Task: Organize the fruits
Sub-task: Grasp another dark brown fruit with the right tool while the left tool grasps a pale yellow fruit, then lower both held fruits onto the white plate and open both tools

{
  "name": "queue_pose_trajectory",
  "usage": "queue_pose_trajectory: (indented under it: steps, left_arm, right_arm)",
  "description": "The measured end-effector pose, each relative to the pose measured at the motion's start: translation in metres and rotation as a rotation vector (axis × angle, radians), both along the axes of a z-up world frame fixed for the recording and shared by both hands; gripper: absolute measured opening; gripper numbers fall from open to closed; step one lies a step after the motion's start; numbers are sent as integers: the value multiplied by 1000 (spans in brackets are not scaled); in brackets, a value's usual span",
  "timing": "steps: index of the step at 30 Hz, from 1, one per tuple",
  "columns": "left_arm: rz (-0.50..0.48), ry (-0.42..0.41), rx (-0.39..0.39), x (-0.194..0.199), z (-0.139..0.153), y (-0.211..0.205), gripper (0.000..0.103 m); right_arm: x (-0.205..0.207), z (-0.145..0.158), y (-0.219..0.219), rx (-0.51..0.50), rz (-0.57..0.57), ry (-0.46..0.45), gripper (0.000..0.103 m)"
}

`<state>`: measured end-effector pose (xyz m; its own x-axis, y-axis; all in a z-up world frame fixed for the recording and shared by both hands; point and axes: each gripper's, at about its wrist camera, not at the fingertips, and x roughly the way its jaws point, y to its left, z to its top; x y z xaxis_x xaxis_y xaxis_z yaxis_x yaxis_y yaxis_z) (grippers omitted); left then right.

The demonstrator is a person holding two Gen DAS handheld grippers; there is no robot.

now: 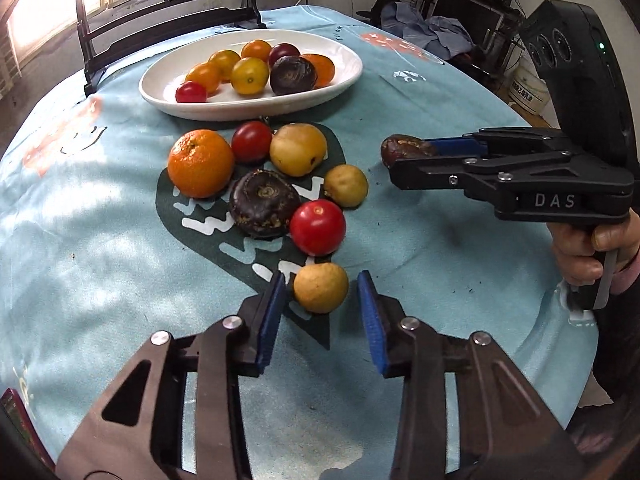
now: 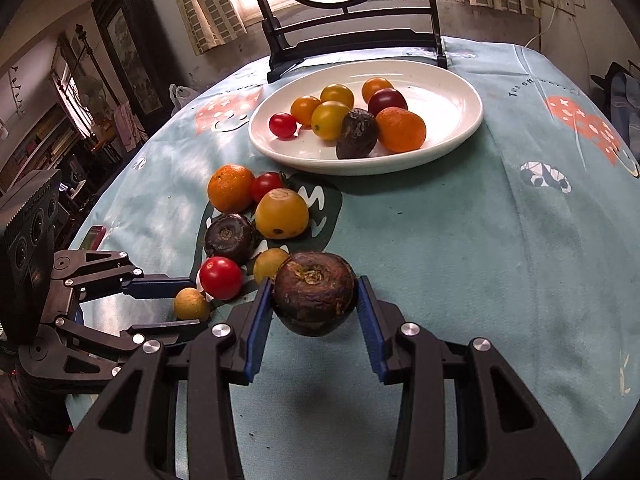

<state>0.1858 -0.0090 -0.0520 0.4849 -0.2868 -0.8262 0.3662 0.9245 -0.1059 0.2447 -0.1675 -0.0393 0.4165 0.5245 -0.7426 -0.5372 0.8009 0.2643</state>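
Through the left wrist camera we are looking at the white plate (image 1: pixel 256 108) already holding small tomatoes, an orange and a dark fruit. On the near side of the plate, on the blue tablecloth (image 1: pixel 100 248), the loose fruits are lying in a cluster. Our left gripper (image 1: pixel 322 300) is straddling the small tan fruit (image 1: pixel 320 287) farthest from the plate, its blue pads just beside it with a gap showing on the right, not yet pinching. To the plate's right, a hand (image 1: pixel 592 248) is holding the right gripper (image 1: pixel 400 160).

Through the right wrist camera, our right gripper (image 2: pixel 314 300) is clamping the dark brown fruit (image 2: pixel 315 292) above the cloth, nearer us than the plate (image 2: pixel 460 136).
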Motion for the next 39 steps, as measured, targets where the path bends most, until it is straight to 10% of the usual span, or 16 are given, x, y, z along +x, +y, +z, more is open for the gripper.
queue_pose_trajectory:
  steps: [19,35,39]
  left_arm:
    - [25,-70,-157,-2,24,17,28]
    - [264,-118,-105,154,60,26,28]
    - [345,-162,-62,158,65,27,81]
  right_arm:
    - [-3,8,4,62,60,-63,42]
    - [124,28,-4,177,-263,-140,43]
    - [130,31,-10,187,-291,-141,55]
